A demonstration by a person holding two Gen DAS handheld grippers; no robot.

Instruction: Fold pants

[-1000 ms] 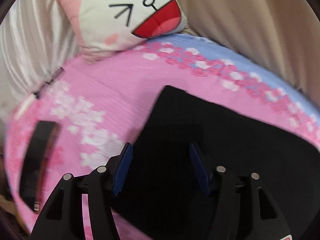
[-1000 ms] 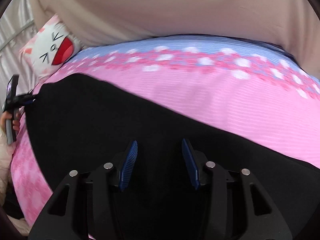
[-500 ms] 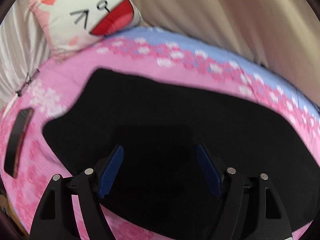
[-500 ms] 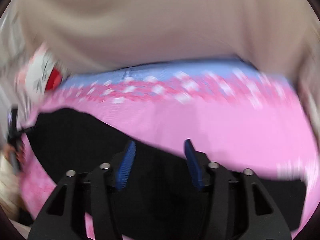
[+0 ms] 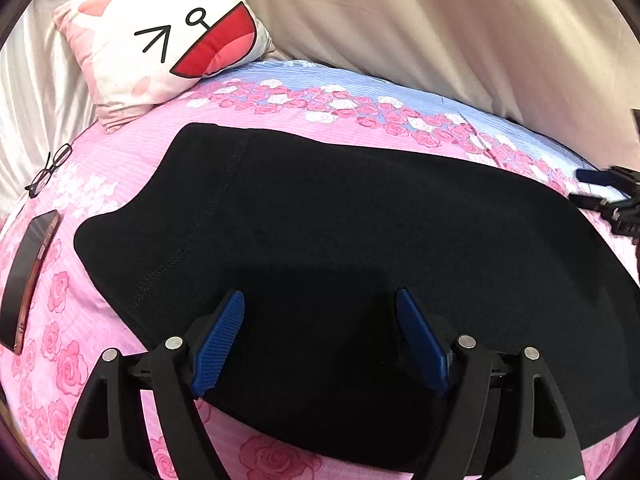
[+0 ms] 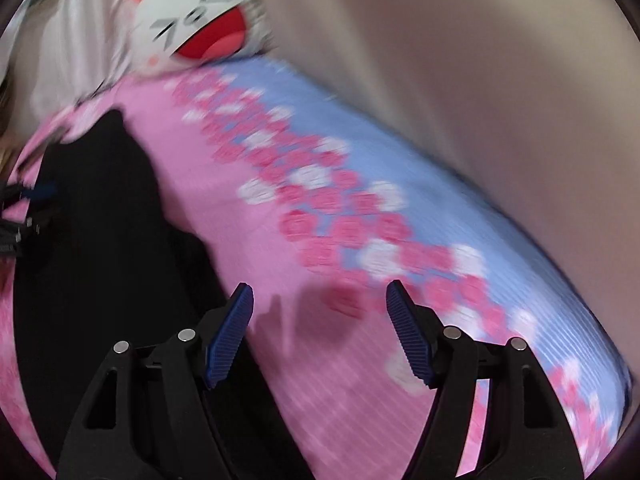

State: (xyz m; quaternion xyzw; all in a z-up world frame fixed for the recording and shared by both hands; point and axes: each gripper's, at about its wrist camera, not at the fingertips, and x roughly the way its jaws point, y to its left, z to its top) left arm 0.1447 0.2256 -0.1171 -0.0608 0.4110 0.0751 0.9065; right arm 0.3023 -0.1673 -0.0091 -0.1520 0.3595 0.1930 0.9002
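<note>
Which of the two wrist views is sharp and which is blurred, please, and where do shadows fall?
Left wrist view: sharp, the pants seam and glasses crisp, edges bowed by the fisheye, a soft shadow on the pants ahead of the left tongs. Right wrist view: motion-smeared, the pillow and bedsheet roses streaked; a shadow lies on the sheet between the right tongs.

Pants [image 5: 340, 240], phone [image 5: 28, 276], glasses [image 5: 48, 170] on bed [image 5: 132, 168]

The right wrist view is smeared with motion: the pillow [image 6: 200, 20] and the roses on the bedspread [image 6: 340, 208] are only blotches. The pants [image 5: 340, 240] run off the right edge in the left wrist view. The right gripper [image 5: 612, 196] shows only partly at that edge, its fingers unclear. The phone [image 5: 28, 276] is cut by the left rim.
</note>
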